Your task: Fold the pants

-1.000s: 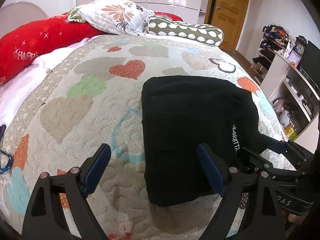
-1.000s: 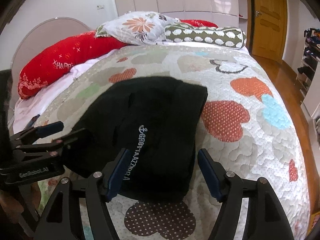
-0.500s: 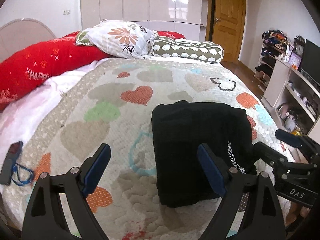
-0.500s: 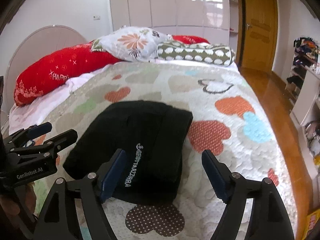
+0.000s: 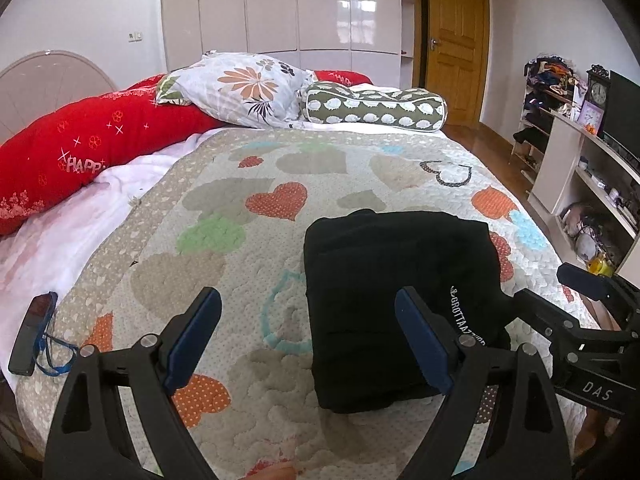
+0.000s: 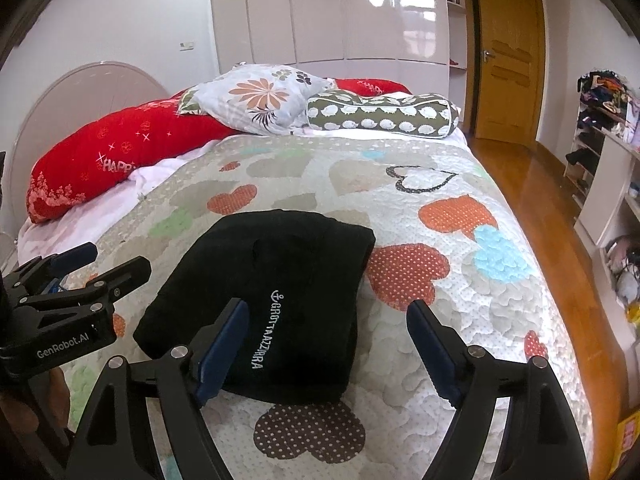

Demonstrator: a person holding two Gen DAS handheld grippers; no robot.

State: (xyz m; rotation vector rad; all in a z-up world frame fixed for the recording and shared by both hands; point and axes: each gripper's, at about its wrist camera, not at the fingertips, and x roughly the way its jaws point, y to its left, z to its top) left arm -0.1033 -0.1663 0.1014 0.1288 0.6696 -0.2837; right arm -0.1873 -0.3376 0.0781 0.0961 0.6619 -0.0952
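Note:
The black pants lie folded into a compact rectangle on the heart-patterned quilt, white lettering on the near right part. In the right wrist view the pants lie left of centre. My left gripper is open and empty, held above the quilt near the pants' left edge. My right gripper is open and empty, above the pants' near right edge. Each gripper shows in the other's view, the right and the left.
Red bolster, floral pillow and green patterned bolster lie at the bed's head. A phone with blue strap lies at the left edge. Shelves stand to the right, a wooden door behind.
Both grippers have pulled back and risen away from the folded pants, so the bed looks farther off. The pants have not moved.

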